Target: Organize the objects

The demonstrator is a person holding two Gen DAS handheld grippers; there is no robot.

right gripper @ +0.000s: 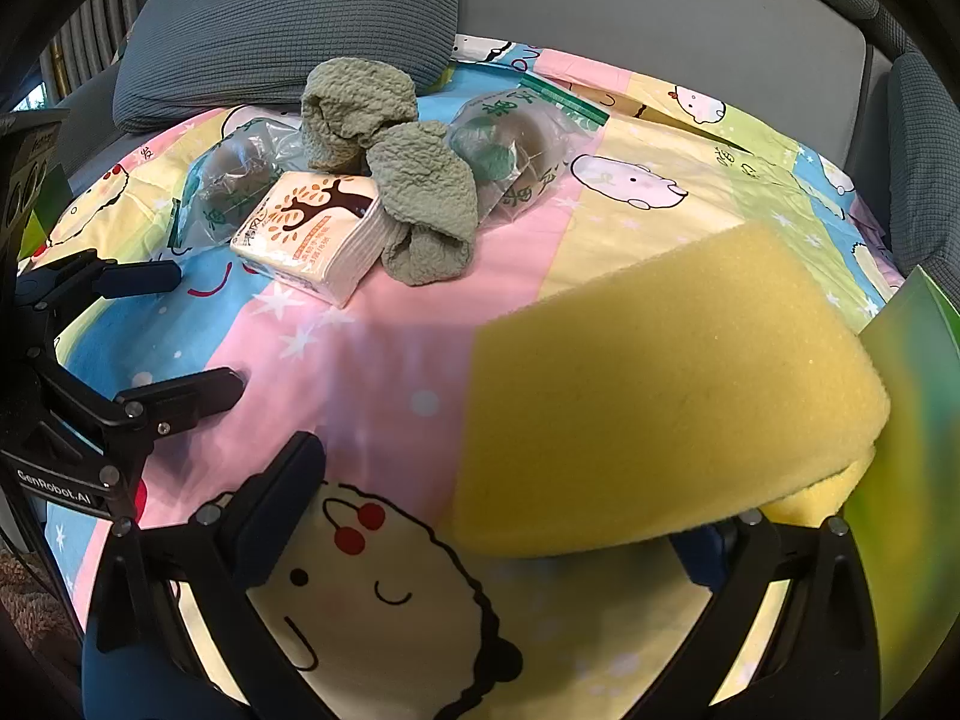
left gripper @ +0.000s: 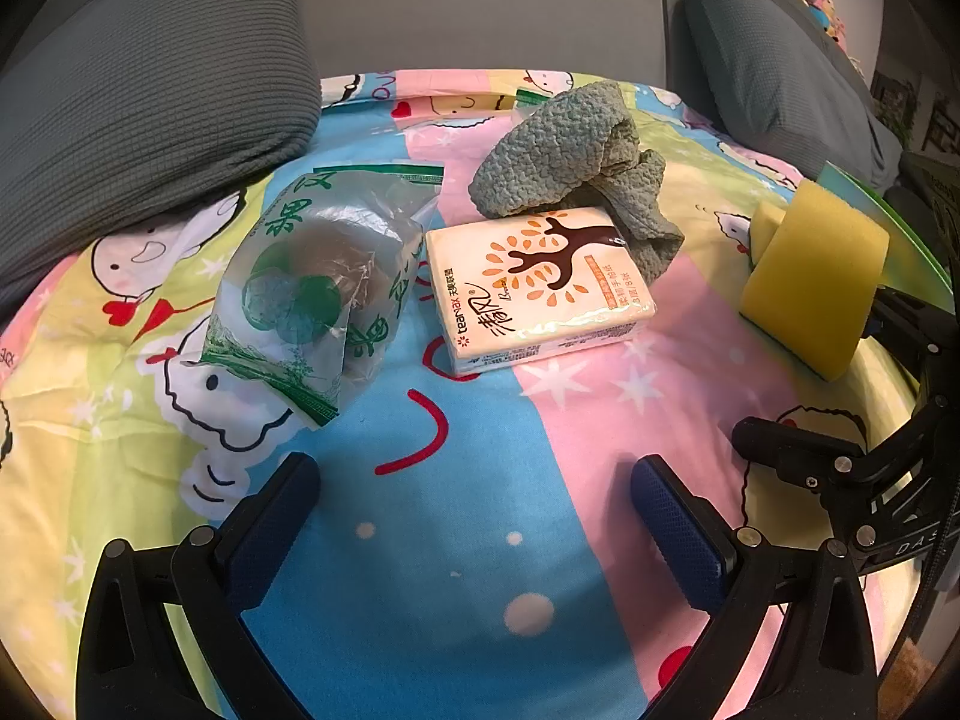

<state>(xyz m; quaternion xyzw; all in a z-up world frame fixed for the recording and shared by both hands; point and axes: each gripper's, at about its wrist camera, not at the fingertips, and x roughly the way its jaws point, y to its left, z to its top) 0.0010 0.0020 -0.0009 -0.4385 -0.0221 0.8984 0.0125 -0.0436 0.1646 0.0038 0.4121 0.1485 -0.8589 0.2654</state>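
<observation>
On the cartoon bedsheet (left gripper: pixel 480 570) lie a clear green-printed bag (left gripper: pixel 318 282) of round items, a cream tissue pack (left gripper: pixel 534 288) and a crumpled grey-green towel (left gripper: pixel 576 162). My left gripper (left gripper: pixel 480 498) stands open just short of the bag and tissue pack, nothing between its fingers. A yellow sponge (right gripper: pixel 660 408) stands on edge between the open jaws of my right gripper (right gripper: pixel 474 516). It leans over and hides the right finger, well apart from the left finger (right gripper: pixel 282 492). The right wrist view shows a second bag (right gripper: pixel 516 144) behind the towel (right gripper: pixel 384 162).
Grey sofa cushions (left gripper: pixel 150 90) (left gripper: pixel 780 78) border the sheet at the back. A green sheet or board (right gripper: pixel 912 420) stands right of the sponge. The left gripper (right gripper: pixel 180 336) sits left of the right one, near the tissue pack (right gripper: pixel 306 228).
</observation>
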